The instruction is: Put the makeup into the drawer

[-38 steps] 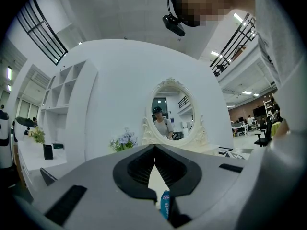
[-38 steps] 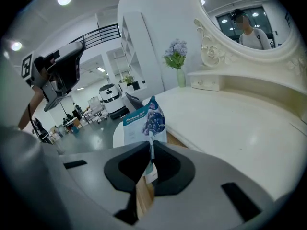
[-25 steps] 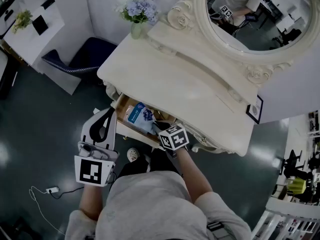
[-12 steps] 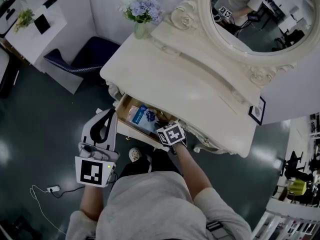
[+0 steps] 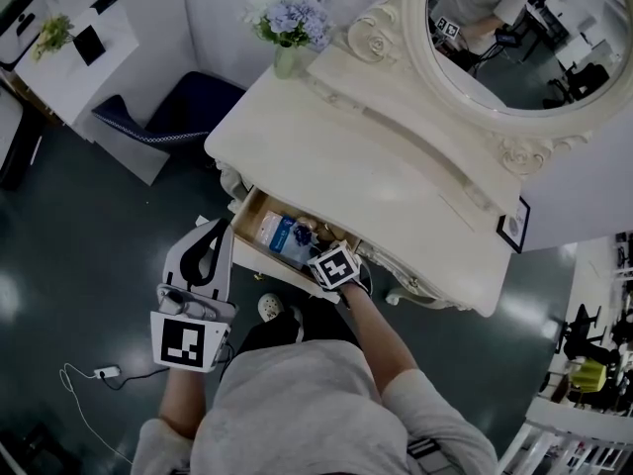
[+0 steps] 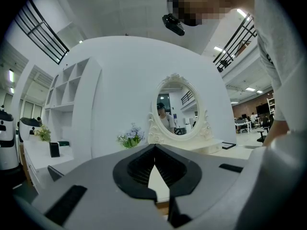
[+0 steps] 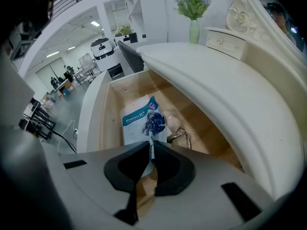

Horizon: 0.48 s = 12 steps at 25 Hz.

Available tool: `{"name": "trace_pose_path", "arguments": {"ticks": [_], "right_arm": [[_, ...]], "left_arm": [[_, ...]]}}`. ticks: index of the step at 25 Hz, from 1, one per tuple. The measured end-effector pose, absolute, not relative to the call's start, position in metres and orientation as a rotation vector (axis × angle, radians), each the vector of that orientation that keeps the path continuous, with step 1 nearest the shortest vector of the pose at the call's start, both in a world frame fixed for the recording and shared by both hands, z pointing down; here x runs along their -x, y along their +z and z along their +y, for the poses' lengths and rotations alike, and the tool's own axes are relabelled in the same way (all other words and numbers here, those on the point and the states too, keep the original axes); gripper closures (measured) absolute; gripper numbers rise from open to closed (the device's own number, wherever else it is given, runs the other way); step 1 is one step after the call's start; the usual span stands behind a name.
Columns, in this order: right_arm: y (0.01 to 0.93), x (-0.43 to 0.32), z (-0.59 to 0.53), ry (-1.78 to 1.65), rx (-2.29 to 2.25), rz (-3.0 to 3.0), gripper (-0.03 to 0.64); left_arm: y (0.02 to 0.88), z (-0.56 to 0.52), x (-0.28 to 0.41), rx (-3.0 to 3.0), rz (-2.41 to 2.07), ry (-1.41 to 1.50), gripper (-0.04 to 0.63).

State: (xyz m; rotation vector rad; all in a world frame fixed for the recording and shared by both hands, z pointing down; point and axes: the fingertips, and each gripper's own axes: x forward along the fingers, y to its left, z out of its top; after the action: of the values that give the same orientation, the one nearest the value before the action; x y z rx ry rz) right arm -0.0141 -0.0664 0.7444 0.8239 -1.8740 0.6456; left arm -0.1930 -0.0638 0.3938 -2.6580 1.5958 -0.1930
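The cream dressing table's wooden drawer [image 5: 247,228] stands pulled open. A blue-and-white makeup packet [image 5: 284,237] slopes down into it, its near edge pinched between the jaws of my right gripper [image 5: 321,257], which points steeply down over the drawer's right part. In the right gripper view the packet [image 7: 142,121] runs up as a thin strip into the shut right gripper [image 7: 151,148]. Beside it lie a clear wrapped item [image 7: 172,120] and a small metal tool [image 7: 181,137]. My left gripper [image 5: 218,226] hangs level, left of the drawer front, shut and empty; its view shows the left gripper [image 6: 154,146] with tips meeting.
A flower vase [image 5: 290,28] stands at the tabletop's back left, under the oval mirror [image 5: 524,47]. A small picture frame [image 5: 509,221] sits at the right end. A dark blue chair [image 5: 168,117] is left of the table. A cable and plug strip [image 5: 99,376] lie on the floor.
My right gripper has sunk lower into the drawer with the packet and tipped further down. The left gripper has stayed where it was.
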Motion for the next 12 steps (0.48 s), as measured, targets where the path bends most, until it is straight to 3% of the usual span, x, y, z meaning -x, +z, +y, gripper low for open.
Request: {"name": "trace_pose_path", "arguments": {"ticks": [12], "right_arm": [[0.757, 0.018, -0.061, 0.631, -0.746, -1.764, 0.577]], "left_arm": [[0.398, -0.075, 0.193, 2.675, 1.602, -0.212, 0.581]]}}
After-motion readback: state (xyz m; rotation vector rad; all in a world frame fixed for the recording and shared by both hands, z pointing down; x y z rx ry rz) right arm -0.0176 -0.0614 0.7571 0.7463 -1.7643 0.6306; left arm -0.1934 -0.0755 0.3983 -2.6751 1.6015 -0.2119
